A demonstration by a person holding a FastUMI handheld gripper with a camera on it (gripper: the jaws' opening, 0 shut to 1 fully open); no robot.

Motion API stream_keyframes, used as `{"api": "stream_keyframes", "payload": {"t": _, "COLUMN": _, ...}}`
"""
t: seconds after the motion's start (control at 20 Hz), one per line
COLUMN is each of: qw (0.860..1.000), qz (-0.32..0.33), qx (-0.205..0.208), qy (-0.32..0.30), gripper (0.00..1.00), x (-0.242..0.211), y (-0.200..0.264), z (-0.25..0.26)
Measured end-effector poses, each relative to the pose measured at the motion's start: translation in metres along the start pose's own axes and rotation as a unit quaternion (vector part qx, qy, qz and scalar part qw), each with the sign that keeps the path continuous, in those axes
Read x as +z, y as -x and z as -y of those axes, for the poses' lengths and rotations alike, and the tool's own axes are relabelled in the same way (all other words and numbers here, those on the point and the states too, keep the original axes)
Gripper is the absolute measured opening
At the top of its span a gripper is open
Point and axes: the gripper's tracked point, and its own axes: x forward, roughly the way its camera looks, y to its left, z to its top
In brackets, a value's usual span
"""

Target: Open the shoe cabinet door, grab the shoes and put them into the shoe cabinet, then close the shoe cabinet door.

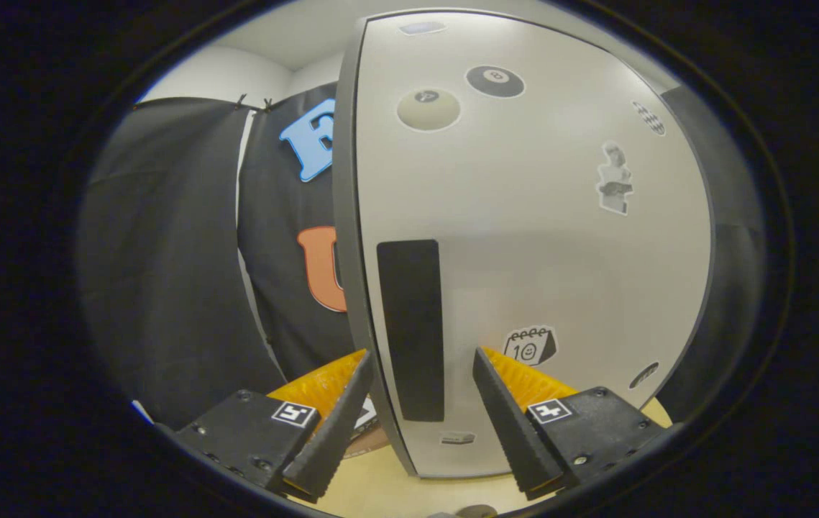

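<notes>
You are holding the tongs [420, 385] apart, their two fingers straddling the leading edge of the shoe cabinet door [524, 216]. The left finger [337, 424] is sitting outside that edge; the right finger [506, 417] is lying against the door's white face. The black handle strip [411, 327] is standing between the fingers, running toward 12 o'clock. Stickers [530, 345] are showing on the door at 1 o'clock. The door's foot is resting near the pale floor [380, 489].
</notes>
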Motion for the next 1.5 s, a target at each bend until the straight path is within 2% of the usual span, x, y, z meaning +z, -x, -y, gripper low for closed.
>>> {"api": "stream_keyframes", "payload": {"t": 0.1, "qw": 1.000, "qz": 0.019, "qx": 0.017, "qy": 0.002, "gripper": 0.87, "x": 0.010, "y": -0.001, "z": -0.008}}
{"api": "stream_keyframes", "payload": {"t": 0.2, "qw": 1.000, "qz": 0.019, "qx": 0.003, "qy": 0.016, "gripper": 0.72, "x": 0.011, "y": -0.002, "z": -0.005}}
{"api": "stream_keyframes", "payload": {"t": 0.35, "qw": 1.000, "qz": 0.015, "qx": -0.006, "qy": 0.017, "gripper": 0.42, "x": 0.010, "y": -0.003, "z": -0.002}}
{"api": "stream_keyframes", "payload": {"t": 0.5, "qw": 1.000, "qz": 0.004, "qx": -0.002, "qy": 0.015, "gripper": 0.38, "x": 0.008, "y": -0.003, "z": -0.001}}
{"api": "stream_keyframes", "payload": {"t": 0.9, "qw": 0.999, "qz": -0.006, "qx": 0.042, "qy": 0.029, "gripper": 0.31, "x": 0.006, "y": 0.022, "z": -0.004}}
{"api": "stream_keyframes", "payload": {"t": 1.5, "qw": 0.997, "qz": -0.013, "qx": 0.067, "qy": 0.037, "gripper": 0.29, "x": -0.013, "y": 0.148, "z": 0.030}}
